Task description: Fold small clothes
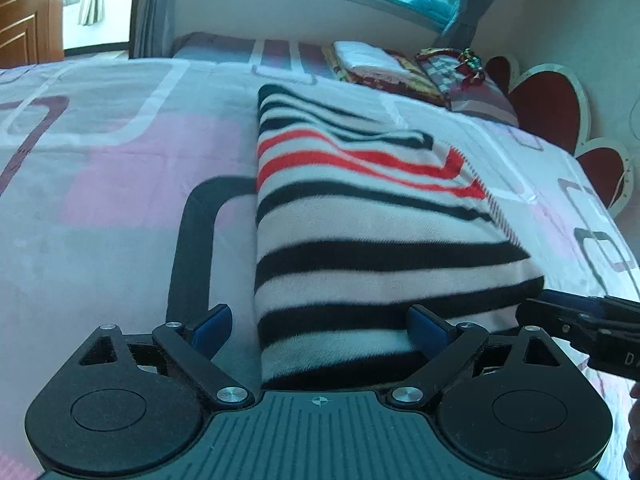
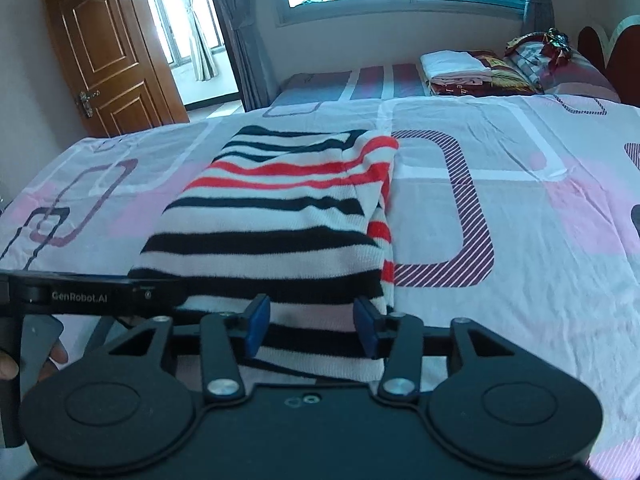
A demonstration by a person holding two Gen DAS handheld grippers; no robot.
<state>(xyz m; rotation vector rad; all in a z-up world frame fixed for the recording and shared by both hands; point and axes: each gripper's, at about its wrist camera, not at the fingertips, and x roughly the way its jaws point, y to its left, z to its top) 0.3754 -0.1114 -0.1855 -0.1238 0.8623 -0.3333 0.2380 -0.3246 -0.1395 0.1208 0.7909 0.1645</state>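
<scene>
both my tools, left tool (image 1: 320, 330) and right tool (image 2: 312, 326), sit apart over the striped sweater (image 2: 276, 216), soft floppy knit, i'd pinch the near hem corners.

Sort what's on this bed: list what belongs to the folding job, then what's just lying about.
Job: striped garment; left gripper; right gripper.
Lying about: stack of folded linen; pillows; patterned bedsheet.

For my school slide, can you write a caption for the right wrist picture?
Open right gripper over the near edge of a folded striped sweater on a bed.
</scene>
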